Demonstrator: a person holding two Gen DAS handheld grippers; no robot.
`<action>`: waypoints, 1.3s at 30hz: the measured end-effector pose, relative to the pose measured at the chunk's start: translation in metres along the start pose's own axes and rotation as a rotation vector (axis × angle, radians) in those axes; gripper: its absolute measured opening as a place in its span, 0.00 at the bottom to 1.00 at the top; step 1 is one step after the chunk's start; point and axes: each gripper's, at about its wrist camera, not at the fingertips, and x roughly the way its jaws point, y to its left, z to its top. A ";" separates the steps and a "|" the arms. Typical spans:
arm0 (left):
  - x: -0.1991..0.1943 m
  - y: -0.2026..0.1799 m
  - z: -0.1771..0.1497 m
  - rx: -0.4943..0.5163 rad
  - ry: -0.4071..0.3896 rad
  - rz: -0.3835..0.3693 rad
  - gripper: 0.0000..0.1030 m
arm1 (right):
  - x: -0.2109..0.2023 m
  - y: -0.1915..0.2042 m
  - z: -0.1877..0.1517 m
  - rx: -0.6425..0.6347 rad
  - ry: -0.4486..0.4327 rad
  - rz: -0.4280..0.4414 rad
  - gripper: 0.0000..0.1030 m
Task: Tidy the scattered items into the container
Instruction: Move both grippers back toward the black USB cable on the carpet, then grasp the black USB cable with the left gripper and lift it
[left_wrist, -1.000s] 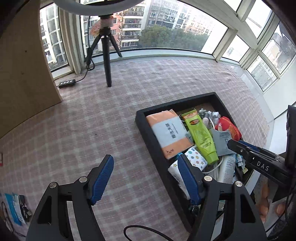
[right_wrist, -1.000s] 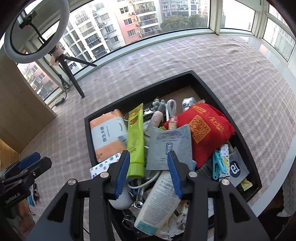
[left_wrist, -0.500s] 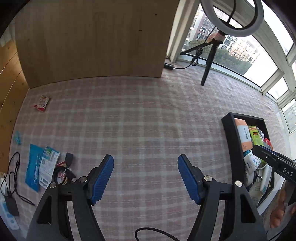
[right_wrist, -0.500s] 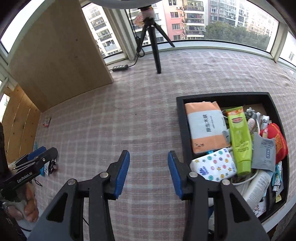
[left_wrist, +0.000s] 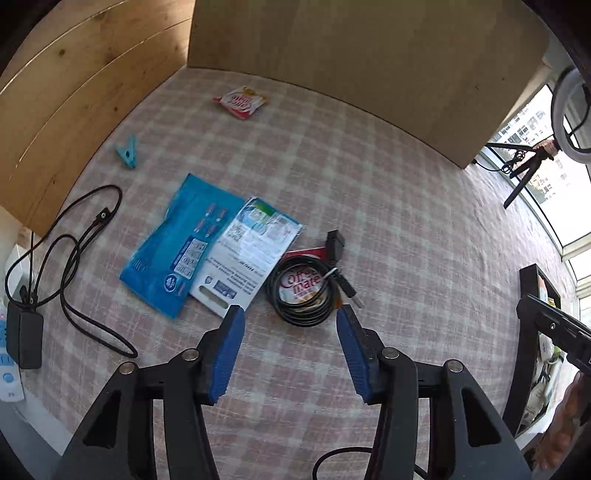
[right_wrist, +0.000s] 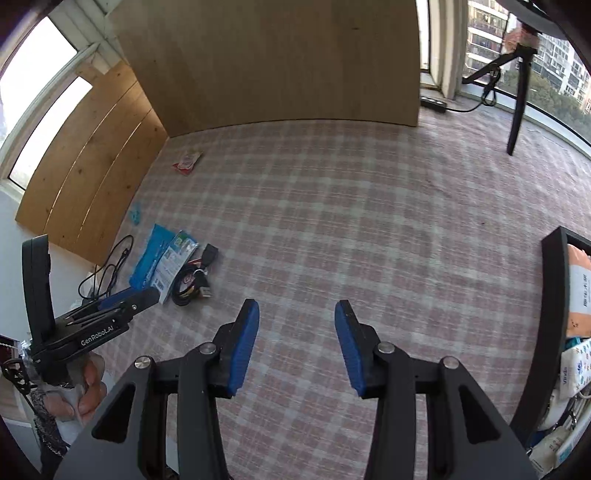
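My left gripper (left_wrist: 290, 314) is open and empty, just short of a coiled black cable (left_wrist: 308, 291) that lies on a Coffee-mate sachet (left_wrist: 301, 282). Left of the cable lie a blue packet (left_wrist: 177, 243) and a white packet (left_wrist: 247, 258). A teal clothes peg (left_wrist: 126, 151) and a red-and-white sachet (left_wrist: 240, 101) lie farther off. My right gripper (right_wrist: 295, 317) is open and empty over bare cloth. The black container (right_wrist: 552, 317), full of items, is at the right edge; it also shows in the left wrist view (left_wrist: 524, 332).
A black charger with its loose cord (left_wrist: 59, 266) and a power strip (left_wrist: 9, 365) lie at the left table edge. Wooden panels (left_wrist: 332, 44) stand behind. A ring-light tripod (right_wrist: 517, 85) stands at the far right by the window. The checked cloth (right_wrist: 351, 221) covers the table.
Both grippers have swung left, away from the container. The left one has come down close to the coiled cable and packets. Both stay open and empty.
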 end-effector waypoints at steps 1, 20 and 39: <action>0.004 0.008 -0.001 -0.023 0.009 -0.006 0.43 | 0.009 0.010 0.004 -0.017 0.014 0.006 0.41; 0.052 0.020 0.003 -0.172 0.084 -0.104 0.32 | 0.123 0.078 0.041 -0.107 0.237 0.043 0.30; 0.057 0.013 -0.014 -0.165 0.061 -0.124 0.24 | 0.148 0.084 0.036 -0.089 0.306 0.101 0.21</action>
